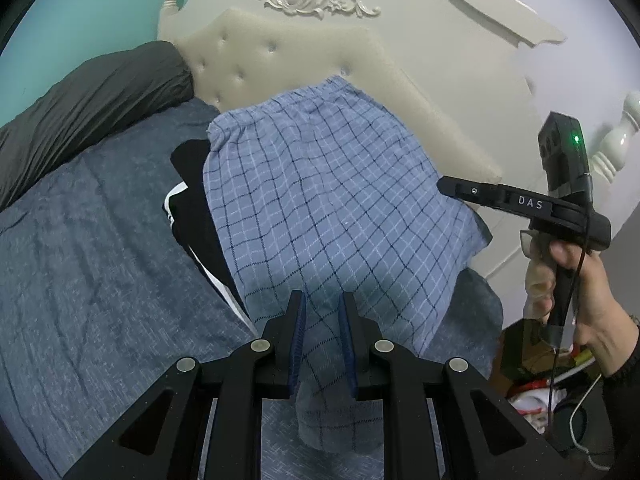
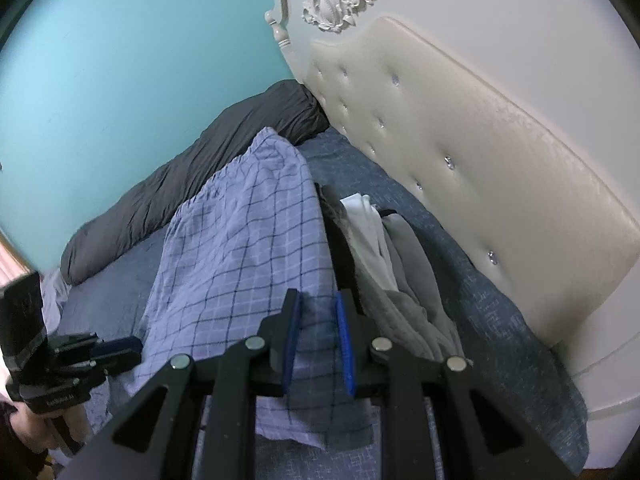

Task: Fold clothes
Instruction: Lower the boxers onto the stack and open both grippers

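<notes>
- Left wrist view: the left gripper is seen with its blue pads pinched on the near hem of the blue checked shorts, a fold of cloth being clamped between the narrow jaws.
- The shorts are stretched from the gripper up towards the cream tufted headboard, with the gathered waistband at the far end.
- A black garment with white stripes is partly covered by the left edge of the shorts.
- Everything is laid on a blue bedspread; a dark grey pillow is seen at the upper left.
- At the right edge, the right gripper is held by a hand.
- Right wrist view: the right gripper is likewise closed on an edge of the checked shorts, cloth being held between its pads.
- Just right of the shorts, a pile of white and grey clothes is heaped on the bedspread, near the headboard.
- The left gripper is seen at the lower left, against the shorts' edge.
</notes>
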Demonstrator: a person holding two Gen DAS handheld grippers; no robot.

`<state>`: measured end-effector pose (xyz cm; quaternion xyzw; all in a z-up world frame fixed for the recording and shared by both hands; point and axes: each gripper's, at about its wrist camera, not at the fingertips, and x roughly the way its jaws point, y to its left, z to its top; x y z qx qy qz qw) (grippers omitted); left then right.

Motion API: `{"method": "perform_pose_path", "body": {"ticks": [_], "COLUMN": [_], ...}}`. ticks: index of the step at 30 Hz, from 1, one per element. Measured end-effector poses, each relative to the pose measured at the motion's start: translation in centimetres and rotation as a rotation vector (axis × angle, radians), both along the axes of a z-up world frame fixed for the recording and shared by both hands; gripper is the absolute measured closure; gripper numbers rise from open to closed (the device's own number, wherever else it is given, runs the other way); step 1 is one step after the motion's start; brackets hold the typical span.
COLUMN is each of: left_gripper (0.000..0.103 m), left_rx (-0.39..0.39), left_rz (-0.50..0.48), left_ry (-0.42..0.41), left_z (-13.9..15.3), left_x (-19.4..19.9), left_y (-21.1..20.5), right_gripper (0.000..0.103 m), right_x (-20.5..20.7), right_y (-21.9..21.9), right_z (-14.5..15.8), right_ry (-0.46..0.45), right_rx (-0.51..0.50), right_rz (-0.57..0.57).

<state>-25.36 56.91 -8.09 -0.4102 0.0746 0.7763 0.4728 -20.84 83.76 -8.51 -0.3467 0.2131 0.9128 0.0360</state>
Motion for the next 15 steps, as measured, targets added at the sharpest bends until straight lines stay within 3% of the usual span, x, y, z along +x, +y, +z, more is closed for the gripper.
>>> {"method": "perform_pose_path", "body": {"ticks": [3, 5, 6, 15], "left_gripper": [0.084, 0.075, 0.066, 0.065], "left_rx": [0.019, 0.039, 0.047, 0.07], "left_rz": [0.023, 0.037, 0.041, 0.059], "left_ry": [0.01, 0.015, 0.018, 0.025], "left_z": [0.8, 1.7, 2.1, 4.9], "left_x": [0.1, 0.2, 0.4, 2.7], "left_y": [-0.6, -1.1, -1.3, -3.0], "right_gripper": [0.086, 0.086, 0.086, 0.086], "right_x": [0.9, 1.6, 2.0, 5.7], "right_y": [-0.2, -0.5, -0.7, -3.5], "right_z": [1.4, 2.3, 2.8, 5.9], "right_ry": [0.041, 0.059, 0.064, 0.102], "right_rx": [-0.003, -0.006, -0.001, 0.042], "right_rz": [-0.015, -0.02, -0.025, -0.064]}}
